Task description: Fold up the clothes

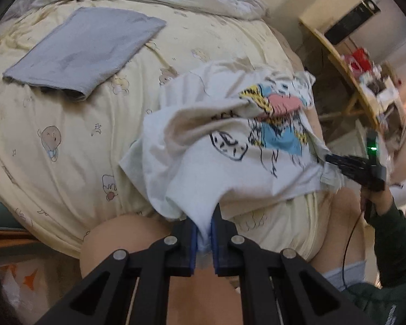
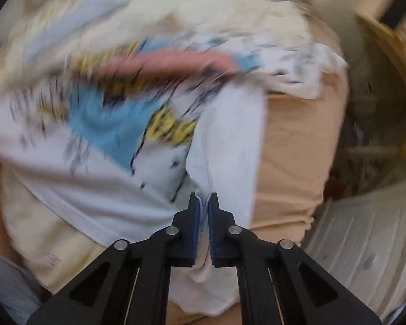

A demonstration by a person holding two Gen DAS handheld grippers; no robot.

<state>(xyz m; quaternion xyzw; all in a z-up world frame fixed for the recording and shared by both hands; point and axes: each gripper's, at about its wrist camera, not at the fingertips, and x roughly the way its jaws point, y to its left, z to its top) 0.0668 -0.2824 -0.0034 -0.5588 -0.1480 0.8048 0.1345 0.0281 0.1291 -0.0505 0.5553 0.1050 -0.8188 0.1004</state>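
Both grippers are clamped on the near edge of the shirt (image 1: 230, 146), left gripper (image 1: 204, 227) left, right gripper (image 2: 203, 205) right, its length running away over the bed (image 1: 67, 146).

Our grippers (image 1: 204, 233) are black with silver pivot screws and blue pads (image 1: 193, 243); at three o'clock, a dark green sleeve (image 1: 395, 246).
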